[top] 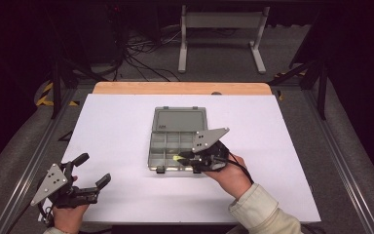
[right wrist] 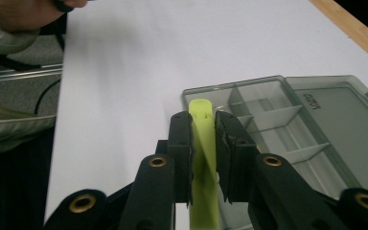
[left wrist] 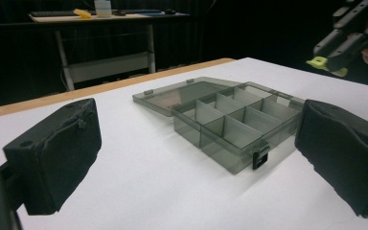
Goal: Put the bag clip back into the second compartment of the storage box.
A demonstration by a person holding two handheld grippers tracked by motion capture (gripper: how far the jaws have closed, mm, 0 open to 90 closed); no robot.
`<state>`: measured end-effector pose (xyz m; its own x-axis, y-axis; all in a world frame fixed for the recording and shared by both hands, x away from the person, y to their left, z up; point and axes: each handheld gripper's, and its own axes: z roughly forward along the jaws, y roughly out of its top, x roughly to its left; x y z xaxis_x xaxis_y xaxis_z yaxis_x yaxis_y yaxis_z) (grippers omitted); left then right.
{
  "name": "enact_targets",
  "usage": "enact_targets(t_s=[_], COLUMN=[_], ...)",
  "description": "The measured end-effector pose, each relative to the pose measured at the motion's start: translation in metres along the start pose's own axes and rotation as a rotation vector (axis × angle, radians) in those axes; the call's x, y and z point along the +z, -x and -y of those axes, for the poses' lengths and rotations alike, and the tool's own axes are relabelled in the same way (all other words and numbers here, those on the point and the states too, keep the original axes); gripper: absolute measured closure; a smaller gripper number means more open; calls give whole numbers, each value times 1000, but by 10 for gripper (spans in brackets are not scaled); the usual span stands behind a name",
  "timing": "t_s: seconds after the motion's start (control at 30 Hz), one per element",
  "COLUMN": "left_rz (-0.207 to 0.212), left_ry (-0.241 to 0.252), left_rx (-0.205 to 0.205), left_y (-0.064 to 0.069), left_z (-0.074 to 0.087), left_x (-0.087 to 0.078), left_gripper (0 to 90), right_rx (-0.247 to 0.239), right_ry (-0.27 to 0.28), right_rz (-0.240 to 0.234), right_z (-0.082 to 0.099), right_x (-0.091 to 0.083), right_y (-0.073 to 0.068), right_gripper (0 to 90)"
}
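While the right gripper (top: 187,158) hovers over the near right part of the open box (top: 175,141) just below the middle of the high view, its jaws are pressed against a slim yellow-green piece (right wrist: 204,143) that runs lengthwise between them. In the right gripper view that piece climbs from the bottom edge to a rounded tip just left of centre, over the box's nearest corner compartment; whether it touches the box I cannot tell. The same piece shows as a small bright spot at the jaw tips in the high view, and at the upper right of the left gripper view it pokes out of the far gripper above the box.

The box is smoky grey and see-through, split by thin walls into several compartments, with its lid (top: 180,120) laid flat on the table beyond them. A dark latch (left wrist: 260,159) sits on its front wall, right of centre in the left gripper view.

The left gripper (top: 92,170) sits at the lower left of the high view, near the front edge of the white table (top: 107,126), well apart from the box. Its two black padded jaws stand wide apart with nothing between them, and a hand (top: 69,217) holds it from below
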<state>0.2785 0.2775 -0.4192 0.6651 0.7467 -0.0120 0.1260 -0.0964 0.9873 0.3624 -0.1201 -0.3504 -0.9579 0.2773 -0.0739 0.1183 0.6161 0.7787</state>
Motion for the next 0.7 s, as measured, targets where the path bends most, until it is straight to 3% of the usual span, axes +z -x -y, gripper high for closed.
enact_targets(t_s=[0.43, 0.7], left_rz=[9, 12], left_ry=[-2, -3], left_rx=[-1, -1], left_y=[-1, -2], left_z=[0, 0], left_x=[4, 5], left_gripper=[25, 26], right_rx=[89, 125], right_ry=[-2, -3], right_rz=[56, 98], right_z=[-11, -14], right_x=[21, 30], right_y=[40, 55], right_gripper=[777, 777])
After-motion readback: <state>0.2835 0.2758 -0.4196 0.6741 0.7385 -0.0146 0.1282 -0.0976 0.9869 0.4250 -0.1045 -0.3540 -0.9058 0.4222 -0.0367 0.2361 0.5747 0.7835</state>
